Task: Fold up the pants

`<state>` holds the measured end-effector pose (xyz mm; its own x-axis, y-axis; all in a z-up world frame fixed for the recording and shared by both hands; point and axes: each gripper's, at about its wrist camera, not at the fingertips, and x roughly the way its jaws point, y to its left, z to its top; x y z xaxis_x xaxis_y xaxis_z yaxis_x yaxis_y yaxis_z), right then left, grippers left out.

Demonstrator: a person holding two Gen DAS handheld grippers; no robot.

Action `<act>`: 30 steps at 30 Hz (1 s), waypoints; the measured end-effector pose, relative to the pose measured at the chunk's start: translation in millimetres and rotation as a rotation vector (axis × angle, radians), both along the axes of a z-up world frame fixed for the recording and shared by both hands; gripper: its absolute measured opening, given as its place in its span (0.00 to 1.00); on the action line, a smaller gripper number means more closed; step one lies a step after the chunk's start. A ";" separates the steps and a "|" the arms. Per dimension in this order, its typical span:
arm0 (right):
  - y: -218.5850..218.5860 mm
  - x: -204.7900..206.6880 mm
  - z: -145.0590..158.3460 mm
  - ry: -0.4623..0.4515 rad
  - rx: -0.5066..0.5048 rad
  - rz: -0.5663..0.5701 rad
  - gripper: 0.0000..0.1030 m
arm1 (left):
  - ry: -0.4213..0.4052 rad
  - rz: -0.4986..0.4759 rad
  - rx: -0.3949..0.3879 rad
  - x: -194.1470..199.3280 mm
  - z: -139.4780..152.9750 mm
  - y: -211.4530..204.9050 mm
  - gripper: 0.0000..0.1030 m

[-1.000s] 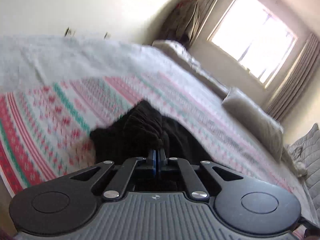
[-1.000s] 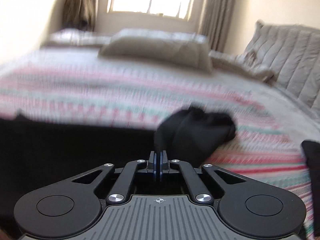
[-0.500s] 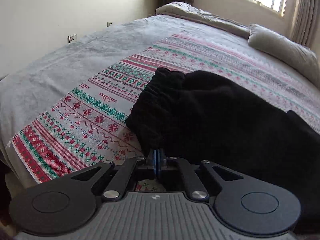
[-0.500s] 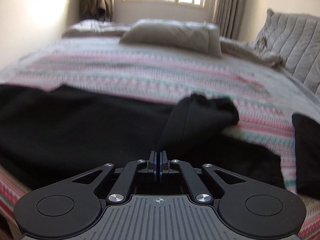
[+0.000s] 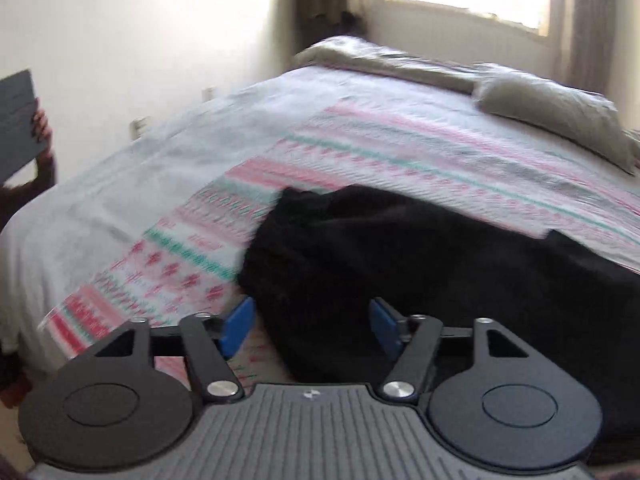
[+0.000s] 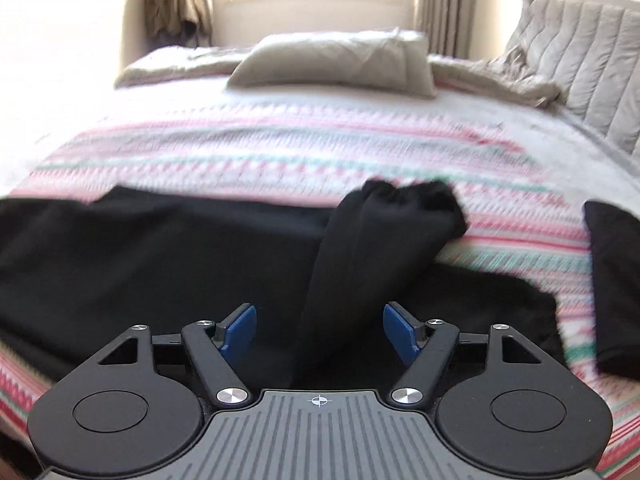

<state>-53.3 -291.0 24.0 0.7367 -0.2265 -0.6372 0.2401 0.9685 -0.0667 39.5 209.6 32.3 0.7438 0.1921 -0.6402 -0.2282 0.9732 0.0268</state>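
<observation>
Black pants (image 5: 420, 264) lie spread across a patterned blanket (image 5: 192, 248) on the bed. In the left wrist view the waistband end is at the left of the dark cloth. My left gripper (image 5: 310, 326) is open, its blue pads either side of the waistband edge, holding nothing. In the right wrist view the pants (image 6: 152, 256) stretch to the left, and one leg end (image 6: 384, 236) lies folded back over the cloth. My right gripper (image 6: 320, 330) is open just above that leg, empty.
A second black garment (image 6: 616, 280) lies at the right on the blanket. Grey pillows (image 6: 336, 64) and a padded headboard (image 6: 584, 56) are at the far side. The bed's near edge runs under both grippers. A person's hand with a grey board (image 5: 20, 136) is at far left.
Both grippers were shut on the pants, lifting the waistband and a leg end. They laid the cloth on the blanket, and now both have opened and let go.
</observation>
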 end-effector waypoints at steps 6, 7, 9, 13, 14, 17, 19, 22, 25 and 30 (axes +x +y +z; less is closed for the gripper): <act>-24.0 22.8 22.1 -0.060 0.029 -0.063 0.70 | -0.001 -0.252 -0.022 18.4 4.2 -74.4 0.85; -26.6 29.2 23.7 -0.062 0.041 -0.065 0.70 | 0.006 -0.294 -0.025 23.5 2.5 -88.5 0.86; -29.7 43.6 23.9 -0.060 0.057 -0.066 0.70 | 0.031 -0.375 -0.036 34.5 -2.3 -115.7 0.87; -31.0 73.9 11.8 -0.047 0.048 -0.075 0.70 | 0.051 -0.514 -0.052 52.8 -17.5 -164.2 0.89; -31.9 81.4 7.3 -0.046 0.048 -0.083 0.70 | 0.044 -0.544 -0.053 55.6 -22.4 -175.1 0.90; -38.0 101.5 -9.2 -0.072 0.057 -0.107 0.70 | 0.021 -0.621 -0.072 62.3 -40.2 -195.6 0.90; -44.7 115.6 -22.3 -0.068 0.061 -0.135 0.69 | 0.032 -0.657 -0.088 66.4 -53.0 -204.3 0.90; -55.6 138.9 -40.9 -0.047 0.035 -0.166 0.67 | 0.062 -0.685 -0.064 71.6 -66.8 -221.3 0.90; -65.4 154.4 -57.6 -0.025 -0.007 -0.179 0.60 | 0.054 -0.715 -0.032 75.8 -76.3 -235.2 0.90; -81.2 155.6 -61.3 -0.057 -0.034 -0.209 0.07 | 0.017 -0.753 0.000 74.2 -79.2 -246.3 0.93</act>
